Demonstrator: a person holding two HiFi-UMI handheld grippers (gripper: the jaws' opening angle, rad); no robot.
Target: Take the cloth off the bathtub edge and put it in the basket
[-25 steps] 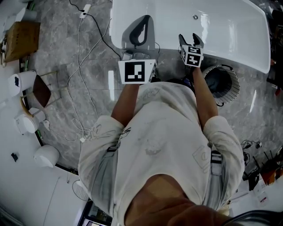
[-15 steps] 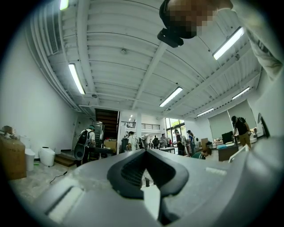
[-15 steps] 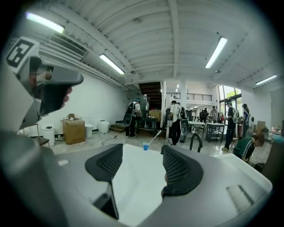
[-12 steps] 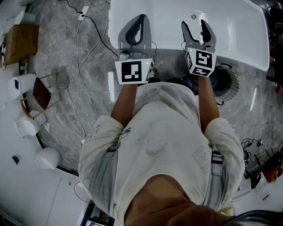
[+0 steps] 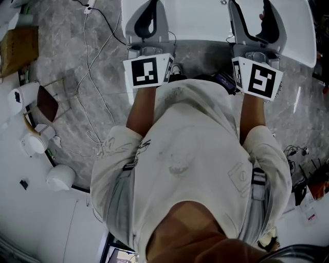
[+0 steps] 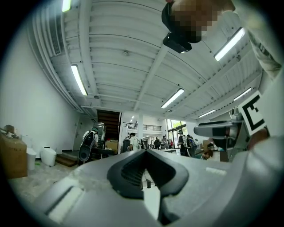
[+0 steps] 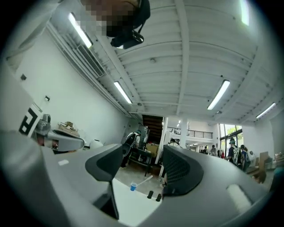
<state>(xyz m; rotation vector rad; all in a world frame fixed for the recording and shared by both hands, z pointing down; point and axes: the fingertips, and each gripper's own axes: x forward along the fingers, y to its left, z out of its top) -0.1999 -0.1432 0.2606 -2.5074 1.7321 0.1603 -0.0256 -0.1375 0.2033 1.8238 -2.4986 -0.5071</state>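
A: What is cut off in the head view?

B: The bathtub (image 5: 205,20) is cut by the top edge, and the tips of the right claw (image 5: 254,10) are lost there too. A box (image 5: 18,46) is clipped at the left edge.

A: What is hidden?

B: Much of the floor (image 5: 103,77) is covered by the person (image 5: 190,169), whose legs are hidden under the torso.

A: And too small to be told?

B: In the right gripper view a blue thing (image 7: 131,186) with a white stick is seen between the jaws, but it cannot be identified. The same is said of two dark bits (image 7: 153,195) beside it. Far-off people (image 7: 233,153) cannot be told apart.
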